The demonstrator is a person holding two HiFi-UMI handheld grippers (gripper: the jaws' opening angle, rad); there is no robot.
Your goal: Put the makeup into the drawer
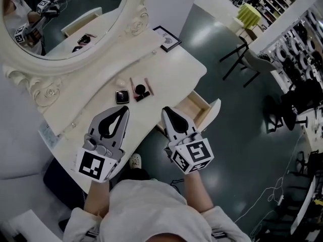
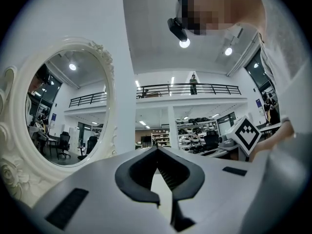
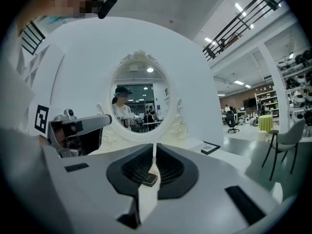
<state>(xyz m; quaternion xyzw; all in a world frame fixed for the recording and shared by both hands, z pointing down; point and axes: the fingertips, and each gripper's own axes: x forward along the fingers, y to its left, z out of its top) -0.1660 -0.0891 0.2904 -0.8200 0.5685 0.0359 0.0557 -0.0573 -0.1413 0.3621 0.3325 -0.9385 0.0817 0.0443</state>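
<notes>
The makeup lies in a small cluster on the white dressing table (image 1: pixel 176 69): a dark square compact (image 1: pixel 121 96), a round black pot (image 1: pixel 140 89) and two thin sticks (image 1: pixel 132 84). My left gripper (image 1: pixel 124 109) hovers just in front of the compact, its tips touching and nothing between them (image 2: pixel 157 150). My right gripper (image 1: pixel 165 110) is shut and empty too, near the table's front edge beside the open drawer (image 1: pixel 198 106). In the right gripper view the compact (image 3: pixel 148 179) shows through the gap behind the right gripper's tips (image 3: pixel 154 146).
An ornate oval mirror (image 1: pixel 136 24) stands at the back of the table. A small picture frame (image 1: pixel 167 38) sits at the far right corner. A chair (image 1: pixel 247 59) stands on the grey floor beyond the drawer. The left gripper (image 3: pixel 73 126) shows at the left of the right gripper view.
</notes>
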